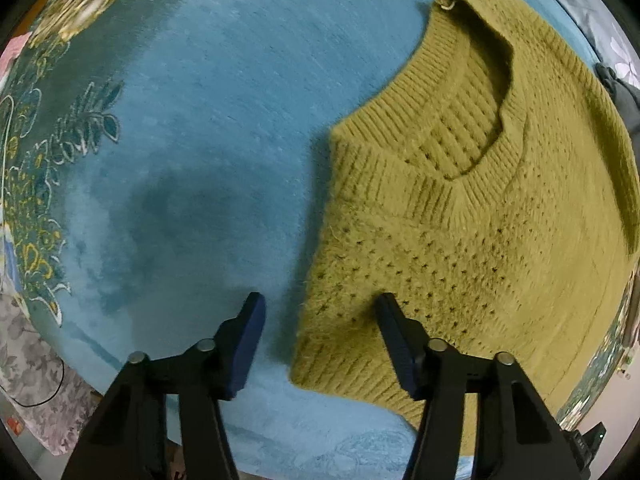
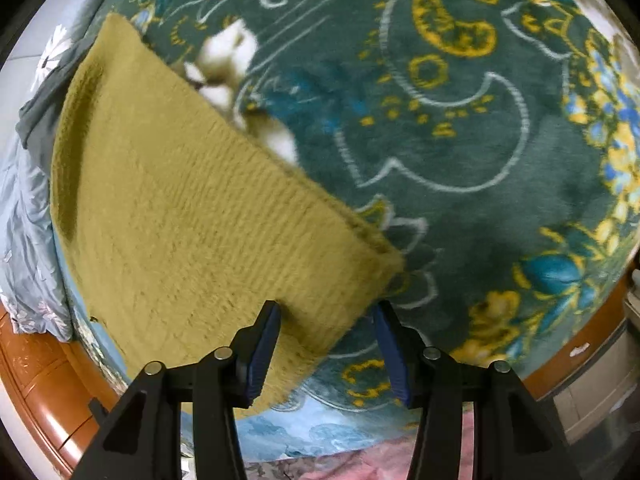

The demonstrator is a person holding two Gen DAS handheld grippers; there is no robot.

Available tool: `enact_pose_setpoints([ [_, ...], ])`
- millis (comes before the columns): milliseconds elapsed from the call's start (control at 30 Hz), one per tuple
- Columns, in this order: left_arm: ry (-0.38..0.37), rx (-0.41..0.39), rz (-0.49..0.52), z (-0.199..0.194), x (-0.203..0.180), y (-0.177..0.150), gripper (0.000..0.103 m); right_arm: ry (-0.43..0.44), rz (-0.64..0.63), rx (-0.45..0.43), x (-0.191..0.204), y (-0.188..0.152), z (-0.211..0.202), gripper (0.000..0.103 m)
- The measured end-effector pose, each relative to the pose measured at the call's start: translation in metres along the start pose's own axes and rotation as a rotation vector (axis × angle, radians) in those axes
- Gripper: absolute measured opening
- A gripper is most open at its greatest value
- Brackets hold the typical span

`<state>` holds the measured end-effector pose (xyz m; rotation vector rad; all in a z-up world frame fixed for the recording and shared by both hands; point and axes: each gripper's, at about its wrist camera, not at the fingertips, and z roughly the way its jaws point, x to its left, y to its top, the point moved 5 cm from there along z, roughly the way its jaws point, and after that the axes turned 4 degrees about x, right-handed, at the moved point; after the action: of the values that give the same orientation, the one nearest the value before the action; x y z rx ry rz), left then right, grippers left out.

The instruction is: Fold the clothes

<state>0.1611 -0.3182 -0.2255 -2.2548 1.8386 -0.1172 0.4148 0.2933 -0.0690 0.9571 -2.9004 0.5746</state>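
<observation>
A fuzzy teal-blue blanket with a dark green border of yellow and white flower patterns (image 1: 192, 128) covers the bed and fills the left part of the left wrist view, with a grey floral fabric (image 1: 36, 368) hanging at the lower left edge. The left gripper (image 1: 320, 312) hovers with its blue-padded fingers (image 1: 248, 344) spread wide and nothing between them; the left finger is over bare blanket, while the right finger sits over the near left edge of the mustard-yellow knitted sweater with a ribbed round neckline (image 1: 460, 240). That sweater lies flat on the blanket, its neckline toward the far side and its ribbed hem close to the gripper, taking up the right half of this view. In the right wrist view, a pale blue floral sheet (image 2: 28, 220) and an orange-brown wooden bed frame (image 2: 36, 384) show at the far left. Next comes the sweater (image 2: 180, 220), spread as a broad yellow panel whose straight edge runs diagonally down to a corner near the centre. The right gripper (image 2: 326, 312) is also wide open and holds nothing, its left finger (image 2: 260, 348) over the sweater's lower edge and that corner lying just ahead between the two fingers. To the right, the dark green patterned part of the blanket (image 2: 500, 152) stretches to the frame's edge.
</observation>
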Motion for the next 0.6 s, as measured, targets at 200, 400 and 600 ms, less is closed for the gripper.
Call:
enact_pose_setpoints([
  [200, -0.012, 0.001, -0.021, 0.011, 0.014, -0.001, 0.045, -0.025, 0.003, 0.001, 0.001, 0.005, -0.001, 0.037],
  [400, -0.012, 0.002, -0.016, 0.017, 0.024, -0.003, 0.02, -0.026, 0.04, -0.008, -0.006, 0.007, -0.01, 0.017],
  [600, -0.015, -0.012, -0.018, 0.015, 0.043, -0.007, 0.01, 0.003, 0.01, -0.013, 0.0, 0.009, -0.034, 0.008],
])
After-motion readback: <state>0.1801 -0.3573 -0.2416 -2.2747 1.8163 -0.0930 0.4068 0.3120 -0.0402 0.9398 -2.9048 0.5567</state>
